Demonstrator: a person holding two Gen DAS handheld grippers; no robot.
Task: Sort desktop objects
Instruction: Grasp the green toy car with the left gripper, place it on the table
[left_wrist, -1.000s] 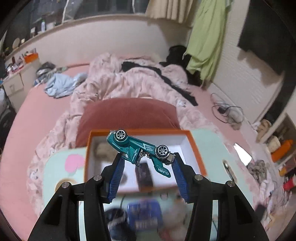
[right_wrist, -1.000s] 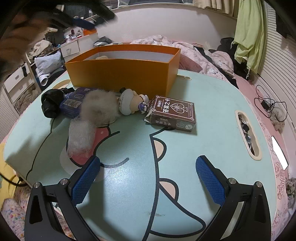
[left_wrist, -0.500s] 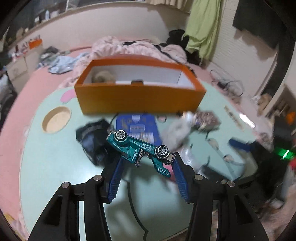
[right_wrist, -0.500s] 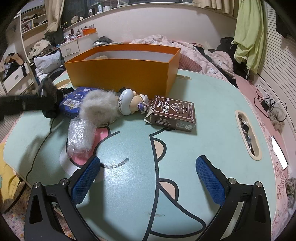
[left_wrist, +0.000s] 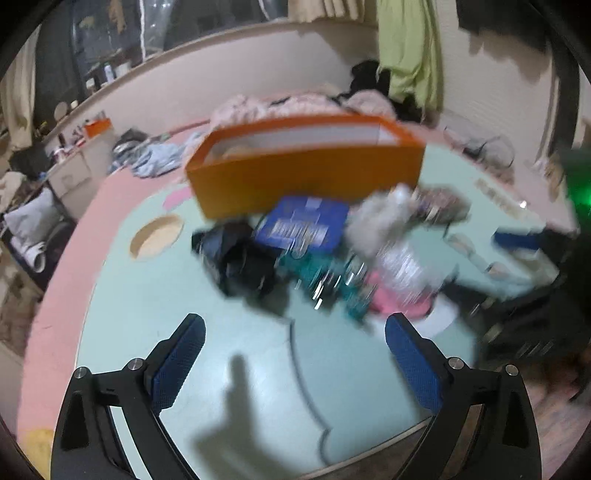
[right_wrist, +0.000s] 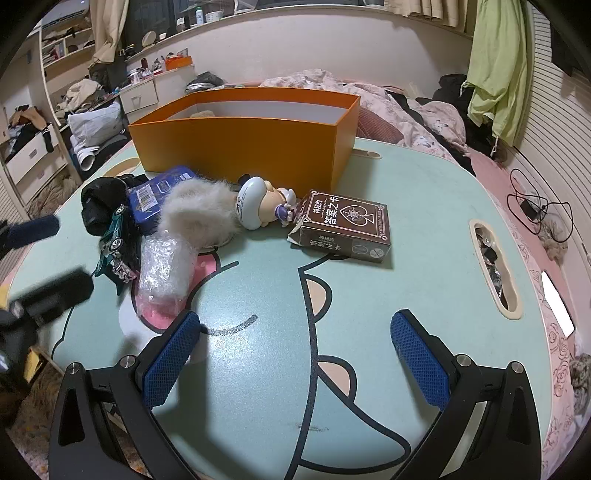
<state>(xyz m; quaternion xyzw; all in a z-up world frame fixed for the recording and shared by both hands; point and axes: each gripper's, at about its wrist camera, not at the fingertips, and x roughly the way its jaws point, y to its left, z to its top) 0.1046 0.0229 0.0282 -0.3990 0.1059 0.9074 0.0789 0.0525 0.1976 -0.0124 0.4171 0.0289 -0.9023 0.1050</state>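
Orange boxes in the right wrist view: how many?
2. One large open orange box stands on the table's far side; a small orange one sits on the distant cabinet. Others may hide in the clutter.

Heavy motion blur left view; right sharp, fisheye-warped edges.

Black gripper (right_wrist: 293, 356) frames, blue textured pads (right_wrist: 168, 360) (silver screws).
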